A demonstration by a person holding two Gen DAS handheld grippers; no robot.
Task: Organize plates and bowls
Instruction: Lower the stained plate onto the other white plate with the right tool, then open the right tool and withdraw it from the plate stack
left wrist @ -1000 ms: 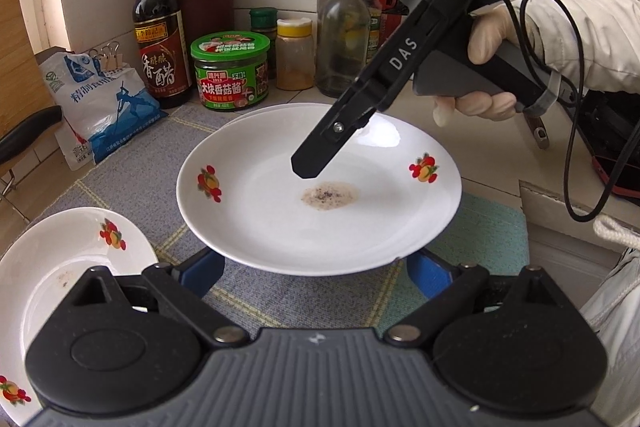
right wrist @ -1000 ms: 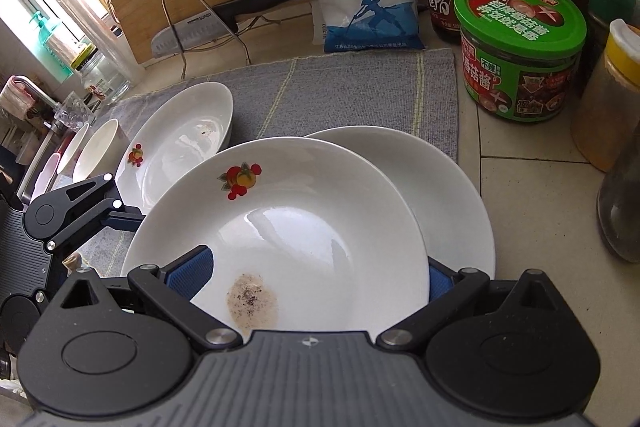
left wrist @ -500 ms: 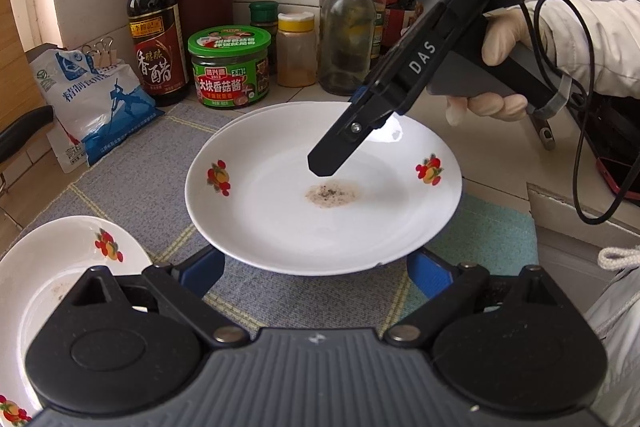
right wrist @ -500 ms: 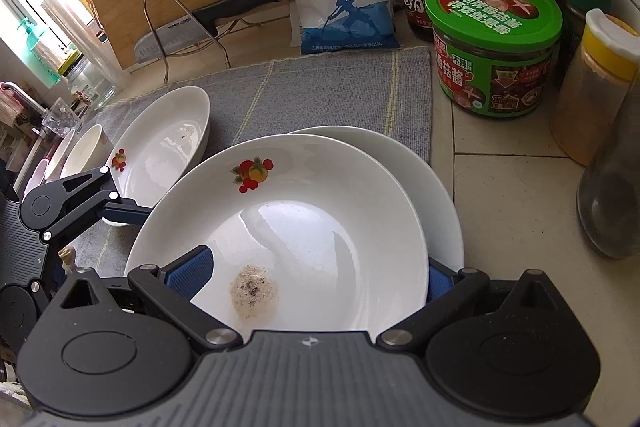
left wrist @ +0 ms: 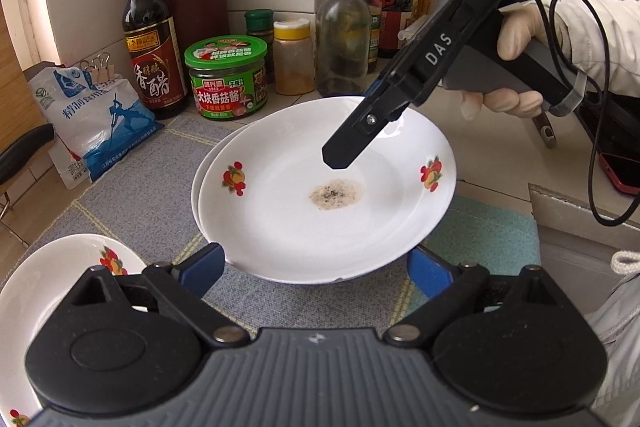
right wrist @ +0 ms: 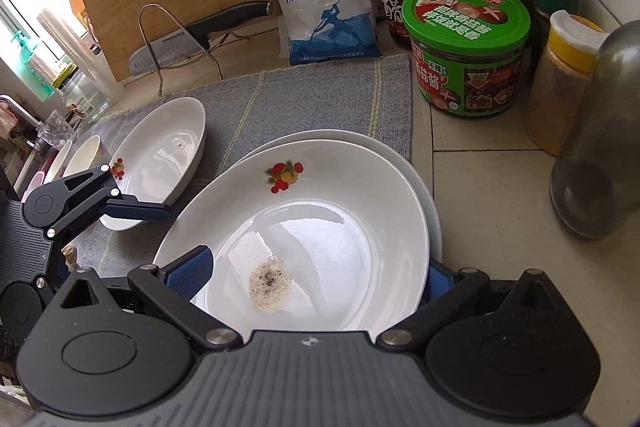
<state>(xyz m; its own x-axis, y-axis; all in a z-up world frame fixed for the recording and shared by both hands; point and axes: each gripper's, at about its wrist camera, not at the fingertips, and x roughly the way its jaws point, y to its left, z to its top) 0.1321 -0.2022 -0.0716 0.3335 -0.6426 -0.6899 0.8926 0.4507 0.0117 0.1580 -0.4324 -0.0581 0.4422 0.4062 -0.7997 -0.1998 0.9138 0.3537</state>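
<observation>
A white plate with fruit motifs [left wrist: 304,211] sits on top of a second white plate [left wrist: 200,179] whose rim shows only as a thin crescent at its back and left edge. The stack rests partly on a grey woven mat [left wrist: 132,187] and partly on the tiled surface [right wrist: 480,179]. A speckled brownish stain [left wrist: 336,195] marks the middle of the top plate.

The left tool [left wrist: 316,267] has its blue-padded fingers spread wide, one on each side of the near rim of the stack — whether the pads touch it cannot be told. The right tool [right wrist: 316,275] is also wide, its fingers flanking the opposite rim of the same stack; from the left wrist view its black finger tip hangs over the plate's inside, close above the stain. Contact there cannot be judged either.

A third plate [right wrist: 160,159] with the same fruit motif lies on the mat to the left, apart from the stack. Two smaller white bowls [right wrist: 80,159] lie beyond it at the mat's far end.

Behind the stack stand a green-lidded jar [left wrist: 226,79], a dark vinegar bottle [left wrist: 148,43], a yellow-capped spice jar [left wrist: 294,59] and a clipped salt bag [left wrist: 92,115].
</observation>
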